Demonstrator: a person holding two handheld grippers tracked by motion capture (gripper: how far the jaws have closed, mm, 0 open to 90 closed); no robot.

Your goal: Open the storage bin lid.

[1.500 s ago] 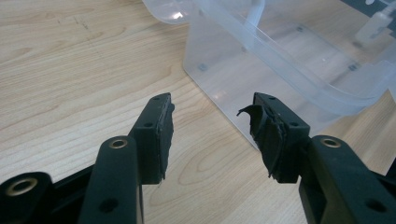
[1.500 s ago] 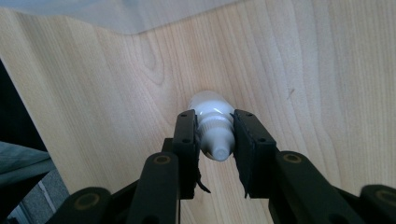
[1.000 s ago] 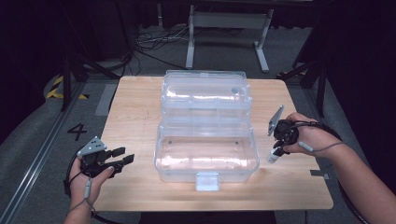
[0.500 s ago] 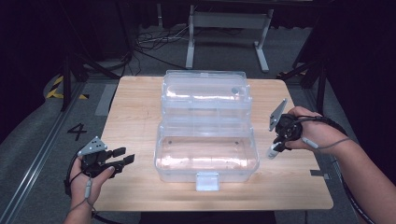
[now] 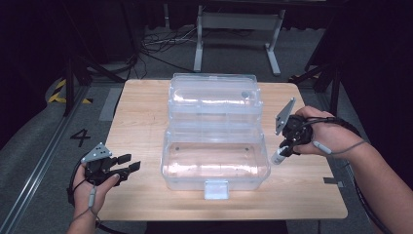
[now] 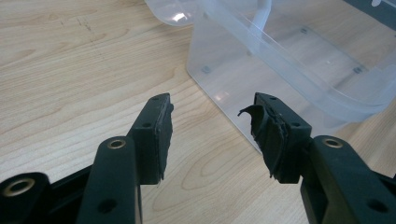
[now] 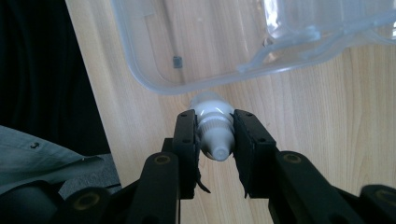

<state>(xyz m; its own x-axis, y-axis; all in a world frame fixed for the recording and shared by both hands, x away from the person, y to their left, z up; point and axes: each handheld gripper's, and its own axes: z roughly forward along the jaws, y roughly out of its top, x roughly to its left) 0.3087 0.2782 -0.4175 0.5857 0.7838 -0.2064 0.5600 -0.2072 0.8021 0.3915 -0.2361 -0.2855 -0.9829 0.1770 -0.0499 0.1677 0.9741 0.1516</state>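
A light wooden table (image 5: pixel 136 122) carries 1 clear plastic box (image 5: pixel 214 163), lid open.

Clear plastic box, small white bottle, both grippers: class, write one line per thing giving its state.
Clear plastic box: open, lid folded back, nothing inside.
Small white bottle: clamped, lifted off the table.
Right gripper: shut on the bottle.
Left gripper: open, nothing between its jaws.

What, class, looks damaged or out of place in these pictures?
The rubber pad on one jaw of the left gripper is torn, a flap curling off its tip. Nothing else stands out.
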